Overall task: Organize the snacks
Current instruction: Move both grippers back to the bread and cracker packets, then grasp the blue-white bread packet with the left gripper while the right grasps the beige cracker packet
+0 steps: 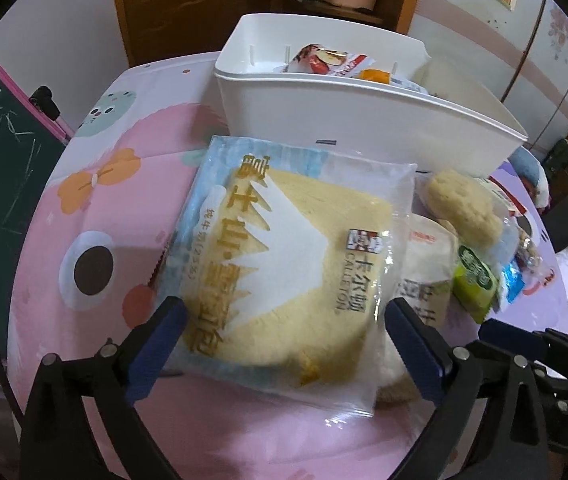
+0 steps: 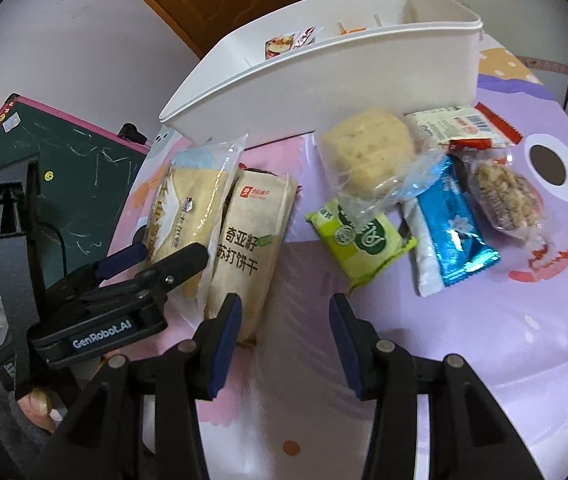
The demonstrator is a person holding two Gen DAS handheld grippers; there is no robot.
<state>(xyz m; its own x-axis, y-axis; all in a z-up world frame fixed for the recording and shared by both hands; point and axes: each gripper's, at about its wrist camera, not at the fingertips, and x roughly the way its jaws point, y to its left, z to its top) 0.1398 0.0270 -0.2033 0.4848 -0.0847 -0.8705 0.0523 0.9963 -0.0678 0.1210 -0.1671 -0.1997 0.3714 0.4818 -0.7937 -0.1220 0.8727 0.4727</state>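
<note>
On pink/lilac cartoon cloth (image 2: pixel 484 340): snacks, white bin (image 2: pixel 324 92); chalkboard (image 2: pixel 64 152) behind.

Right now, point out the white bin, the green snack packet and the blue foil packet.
white bin (image 2: pixel 324 92), right wrist view, on its near outer wall.
green snack packet (image 2: pixel 360 240), right wrist view, middle of its printed face.
blue foil packet (image 2: pixel 454 226), right wrist view, middle of the wrapper.

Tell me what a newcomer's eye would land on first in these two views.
The big bread packet, pale yellow behind a white mountain print, fills the left wrist view, lying between the wide-open left tongs. Behind it stands a white bin already holding a few snacks. In the right wrist view, loose snacks lie before the bin on the pink and purple cloth, brightest among them a shiny blue wrapper and a green packet.
</note>
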